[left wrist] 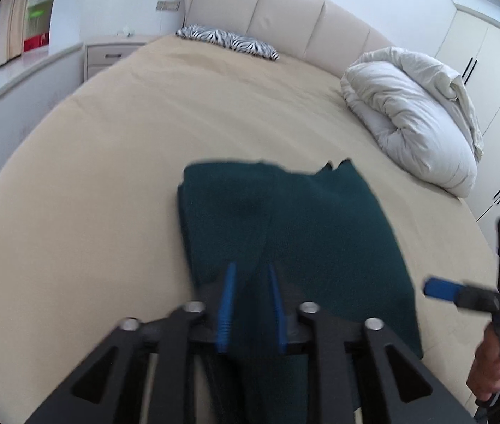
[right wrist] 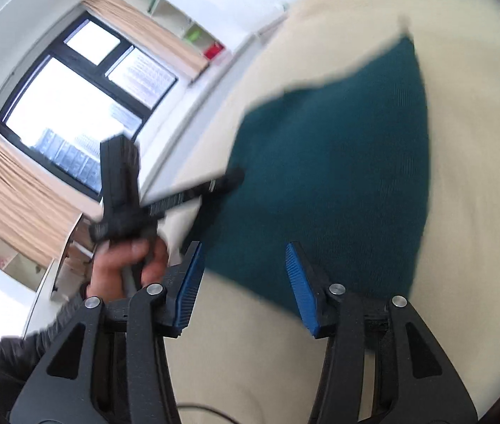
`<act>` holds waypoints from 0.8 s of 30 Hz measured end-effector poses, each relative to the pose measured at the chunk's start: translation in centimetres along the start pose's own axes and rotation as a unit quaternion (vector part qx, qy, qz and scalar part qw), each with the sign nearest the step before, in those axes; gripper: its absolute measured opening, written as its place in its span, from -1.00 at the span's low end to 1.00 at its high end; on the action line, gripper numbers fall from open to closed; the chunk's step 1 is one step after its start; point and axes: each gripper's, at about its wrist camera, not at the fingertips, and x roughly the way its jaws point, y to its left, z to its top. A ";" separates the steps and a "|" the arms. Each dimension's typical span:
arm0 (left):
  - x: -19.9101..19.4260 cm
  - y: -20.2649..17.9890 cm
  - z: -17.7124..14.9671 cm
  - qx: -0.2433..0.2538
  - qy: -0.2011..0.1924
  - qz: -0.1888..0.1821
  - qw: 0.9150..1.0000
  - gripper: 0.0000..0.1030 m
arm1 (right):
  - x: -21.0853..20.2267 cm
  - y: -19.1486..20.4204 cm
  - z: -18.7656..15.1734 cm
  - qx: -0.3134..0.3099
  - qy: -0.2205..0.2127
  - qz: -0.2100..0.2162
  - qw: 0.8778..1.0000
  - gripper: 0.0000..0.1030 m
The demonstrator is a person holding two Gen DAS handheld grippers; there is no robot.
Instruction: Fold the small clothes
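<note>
Dark green garment (left wrist: pixel 285 219) lies flat on the bed (left wrist: pixel 91 176), folded, long axis running away from me toward the headboard. My left gripper (left wrist: pixel 250 300) hovers over its near edge, jaws parted, nothing pinched. My right gripper (right wrist: pixel 243 282) is also released, at its right side. Left is nearer. No containers.
</note>
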 end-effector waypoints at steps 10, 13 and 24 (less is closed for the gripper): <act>7.4 -1.4 5.4 0.044 0.035 0.067 0.996 -0.24 | 5.2 -6.7 11.5 0.112 -0.028 -0.018 0.993 -0.09; 8.8 0.5 4.8 0.024 0.035 0.040 0.998 -0.20 | 8.0 -9.7 12.9 0.153 0.002 -0.040 0.987 -0.12; 8.9 1.3 4.1 0.041 0.023 0.029 0.998 -0.14 | 5.1 -13.9 12.1 0.201 -0.099 -0.048 0.973 -0.08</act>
